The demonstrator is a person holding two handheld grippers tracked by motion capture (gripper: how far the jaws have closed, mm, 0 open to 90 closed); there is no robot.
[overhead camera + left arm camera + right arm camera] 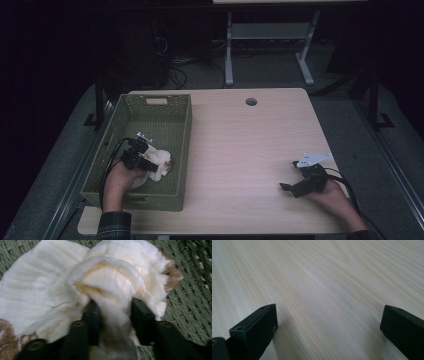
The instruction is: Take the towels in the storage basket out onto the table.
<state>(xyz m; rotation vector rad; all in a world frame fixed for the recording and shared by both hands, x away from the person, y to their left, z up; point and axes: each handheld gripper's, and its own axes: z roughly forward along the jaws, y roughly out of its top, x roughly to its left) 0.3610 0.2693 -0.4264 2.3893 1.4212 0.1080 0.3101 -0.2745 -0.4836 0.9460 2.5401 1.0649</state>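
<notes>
Dim surroundings frame a pale wooden table (250,150), and on its left side sits a green woven basket (150,107) holding the thing in hand: a cream cloth with brown patches (50,290), lying crumpled on the basket floor toward the near end. The left gripper (113,315) reaches down into the basket, and its two black jaws have closed on a bunched fold of the cloth, which fills the gap between them; pinching a raised ridge rather than a flat stretch probably gives the pads something thick to bite on, so the fabric should come away in one piece when lifted. The rest of the cloth spreads loose over the basket weave on both sides of the jaws, its brown-edged corner off to one side. In the high view the left hand (122,177) rests low inside the basket, near its front wall, which suits a short reach. Well apart, on the bare right side of the table, the right gripper (328,322) lies low over the wood with its jaws standing wide and nothing between them, seemingly parked out of the way or waiting to receive the cloth.
</notes>
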